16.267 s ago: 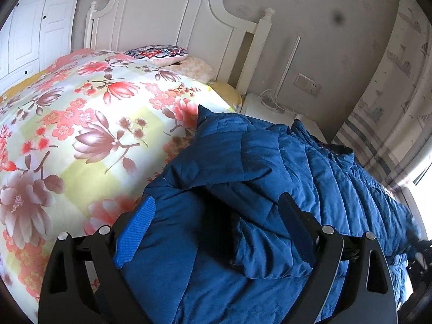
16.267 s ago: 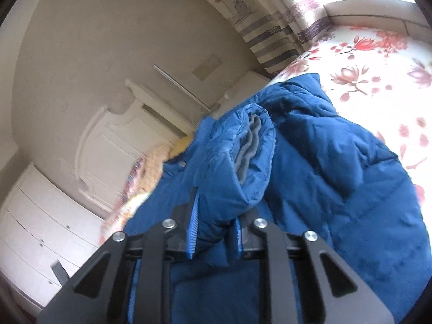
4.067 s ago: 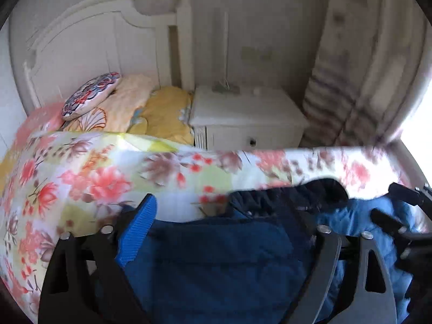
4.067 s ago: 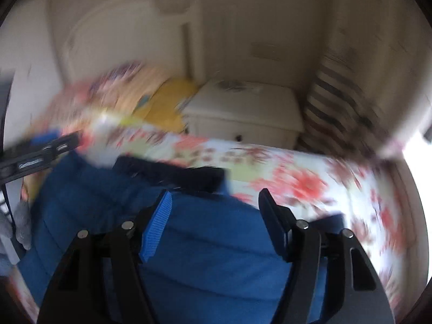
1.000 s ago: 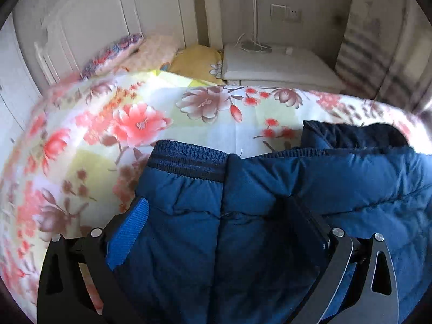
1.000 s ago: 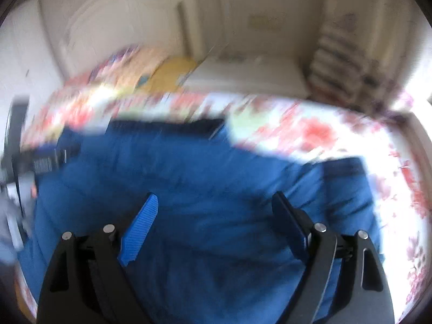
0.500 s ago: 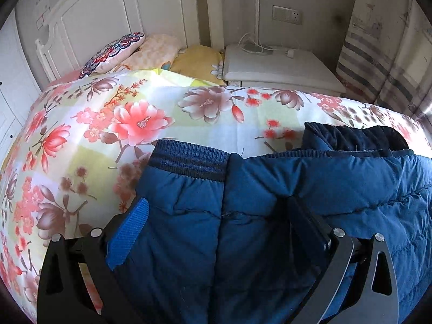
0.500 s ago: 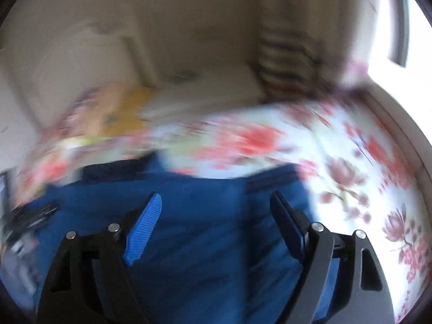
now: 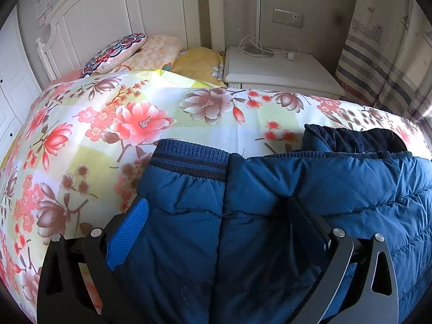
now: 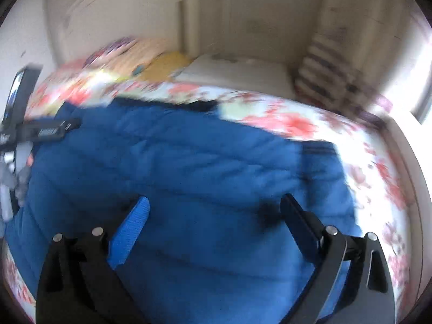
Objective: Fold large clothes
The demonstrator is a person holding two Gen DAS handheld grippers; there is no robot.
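A blue puffer jacket [image 9: 337, 189] lies on the floral quilt [image 9: 108, 124]. A sleeve with a ribbed cuff [image 9: 189, 159] is laid over its left part, and its dark collar [image 9: 351, 140] shows at the far edge. My left gripper [image 9: 216, 202] is open, with its wide jaws set down on the sleeve and body. In the blurred right wrist view the jacket [image 10: 189, 156] fills the middle. My right gripper [image 10: 214, 199] hovers over it, its jaws opening wide with only flat fabric below them. The left tool [image 10: 40, 129] shows at that view's left edge.
A white nightstand [image 9: 278, 64] with a lamp base and cables stands beyond the bed. Pillows [image 9: 113, 51] lean on the white headboard [image 9: 108, 13]. A striped curtain [image 9: 386, 54] hangs at the right. Bare quilt lies left of and beyond the jacket.
The right wrist view swung right and then back left over the jacket, and its jaws stand a little wider. The left gripper and the sleeve have not moved.
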